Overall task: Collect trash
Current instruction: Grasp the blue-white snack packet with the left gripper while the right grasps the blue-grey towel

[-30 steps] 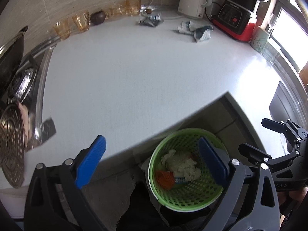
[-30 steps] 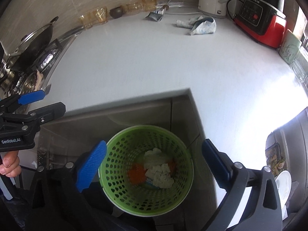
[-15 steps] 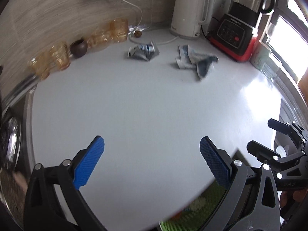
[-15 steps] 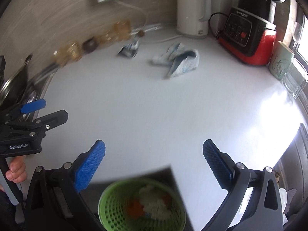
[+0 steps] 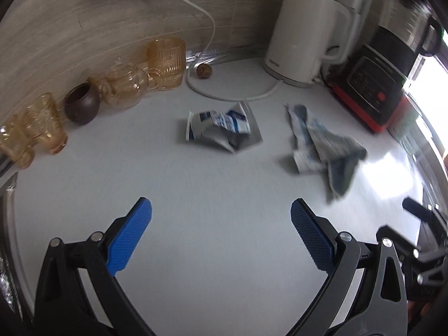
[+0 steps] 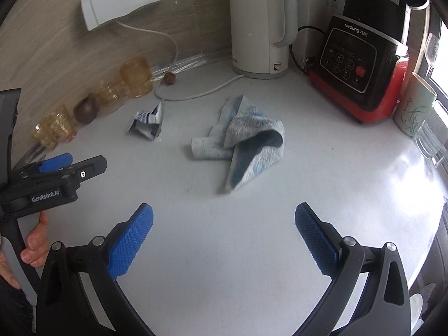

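Observation:
A crumpled blue-and-white wrapper [image 5: 221, 127] lies on the white counter near the back wall; it also shows in the right wrist view [image 6: 147, 123]. A crumpled blue-and-white cloth [image 5: 322, 145] lies to its right, and shows in the right wrist view [image 6: 243, 140]. My left gripper [image 5: 221, 232] is open and empty, above the counter, short of the wrapper. My right gripper [image 6: 224, 235] is open and empty, short of the cloth. The left gripper also appears at the left edge of the right wrist view [image 6: 53, 168].
Amber glasses [image 5: 165, 63] and a dark small pot [image 5: 81, 106] line the back wall at left. A white kettle [image 5: 302, 42] with its cord, a black-and-red blender [image 5: 383, 84] and a mug [image 6: 414, 109] stand at back right. A small brown ball [image 5: 203, 70] lies by the cord.
Both grippers have moved forward over the counter towards the back wall. The green trash basket has dropped out of both views. The wrapper and the cloth are now much nearer.

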